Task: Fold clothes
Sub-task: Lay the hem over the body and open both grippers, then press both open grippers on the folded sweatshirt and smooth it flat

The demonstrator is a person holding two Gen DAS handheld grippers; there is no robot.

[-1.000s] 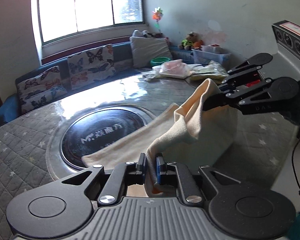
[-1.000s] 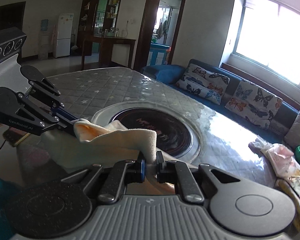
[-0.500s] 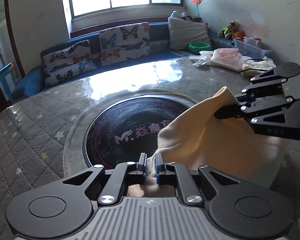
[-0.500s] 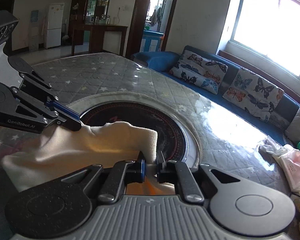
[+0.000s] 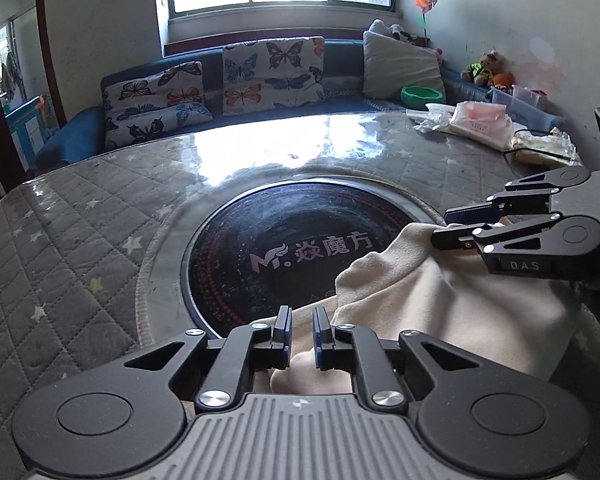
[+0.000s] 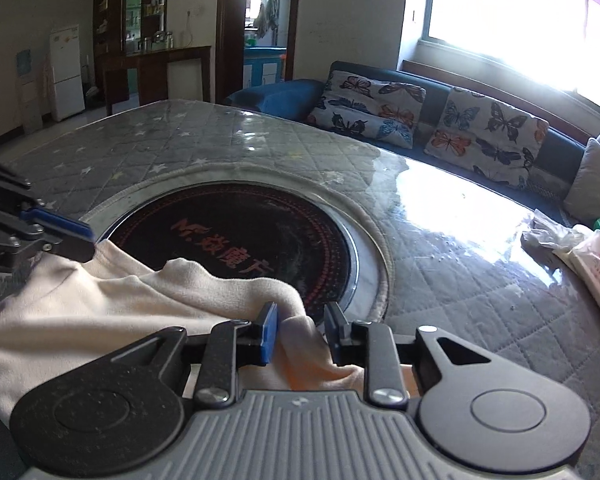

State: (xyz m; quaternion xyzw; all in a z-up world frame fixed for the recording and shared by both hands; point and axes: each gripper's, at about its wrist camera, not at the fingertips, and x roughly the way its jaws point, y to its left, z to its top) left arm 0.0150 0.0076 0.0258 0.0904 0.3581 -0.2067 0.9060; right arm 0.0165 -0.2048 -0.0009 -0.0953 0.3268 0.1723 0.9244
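Both grippers, left (image 5: 300, 330) and right (image 6: 300, 326), fingers released over cream garment (image 5: 460, 312) at surface near edge; withdraw without snagging fold.

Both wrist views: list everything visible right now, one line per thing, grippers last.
cream garment: one, cream, lying on table's near edge, partly over the black disc.
black disc: one, black with lettering, table centre.
table: one, grey quilted cover with stars.
butterfly cushions: two, patterned, on blue sofa under window.
grey pillow: one, sofa's right end.
green bowl: one, beside pillow.
bags: several, pale, table's far right.
fridge: one, white, far room.
left gripper: open, over garment.
right gripper: open, cloth between fingers.
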